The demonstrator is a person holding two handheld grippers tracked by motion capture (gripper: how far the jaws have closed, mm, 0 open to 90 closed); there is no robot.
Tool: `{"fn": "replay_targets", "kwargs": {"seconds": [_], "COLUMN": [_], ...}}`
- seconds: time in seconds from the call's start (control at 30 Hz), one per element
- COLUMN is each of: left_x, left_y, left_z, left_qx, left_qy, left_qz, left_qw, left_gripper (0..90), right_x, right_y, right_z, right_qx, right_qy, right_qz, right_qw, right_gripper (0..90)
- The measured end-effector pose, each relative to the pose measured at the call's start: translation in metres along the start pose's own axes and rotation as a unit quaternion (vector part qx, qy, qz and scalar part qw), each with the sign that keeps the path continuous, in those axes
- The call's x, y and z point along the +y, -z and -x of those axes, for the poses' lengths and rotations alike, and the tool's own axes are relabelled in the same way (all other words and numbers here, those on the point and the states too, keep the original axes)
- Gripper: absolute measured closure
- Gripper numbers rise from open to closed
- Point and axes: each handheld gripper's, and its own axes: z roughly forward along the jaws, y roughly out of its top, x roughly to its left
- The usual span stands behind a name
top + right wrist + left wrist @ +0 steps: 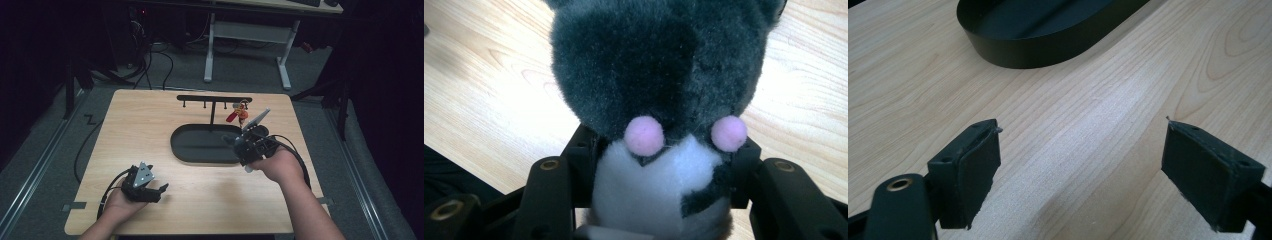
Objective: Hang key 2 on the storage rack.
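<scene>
Light wood table [150,130], grain running lengthwise. Black oval tray [182,150] sits mid-table — shallow wall, matte inside. Behind it a black T-shaped rack [214,98] with small pegs under its bar; a red-and-orange keychain [239,114] hangs at the rack's right end. Past the table — a white-legged desk [247,30] on grey floor, loose black cables [150,65] to its left.

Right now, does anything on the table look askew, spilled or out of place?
Nothing stands out. The key rack stands upright over its black tray, red keychain hanging, and the right tool grips the plush toy squarely.
</scene>
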Motion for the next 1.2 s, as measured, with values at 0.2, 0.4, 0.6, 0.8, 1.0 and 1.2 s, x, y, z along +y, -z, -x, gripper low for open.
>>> {"fn": "replay_targets", "kwargs": {"seconds": [0.2,0.4,0.6,0.8,1.0,1.2], "left_x": [-0.001,-0.002,-0.002,-0.002,-0.002,-0.003], "left_y": [0.001,0.002,0.002,0.001,0.000,0.002], "left_z": [-0.001,-0.001,-0.002,-0.002,-0.001,-0.002], "left_qx": [-0.001,-0.002,-0.004,-0.006,-0.007,-0.007], "left_qy": [0.000,0.000,0.000,0.001,-0.001,0.001], "left_qz": [-0.002,-0.004,-0.005,-0.007,-0.008,-0.008], "left_qw": [1.0000,1.0000,1.0000,1.0000,0.9999,0.9999], "left_gripper": [16.8,16.8,16.8,16.9,16.9,16.9], "right_x": [0.015,0.032,0.045,0.058,0.069,0.076], "right_y": [0.003,0.011,0.020,0.027,0.029,0.030], "right_z": [0.000,-0.001,0.003,0.002,0.005,0.008], "right_qx": [0.002,-0.004,-0.008,-0.015,-0.019,-0.028], "right_qy": [0.005,0.008,0.007,0.006,-0.002,-0.007], "right_qz": [-0.011,-0.021,-0.013,-0.013,-0.004,-0.001], "right_qw": [0.9999,0.9998,0.9999,0.9998,0.9998,0.9996], "right_gripper": [47.7,47.7,47.7,47.7,47.7,47.7]}}
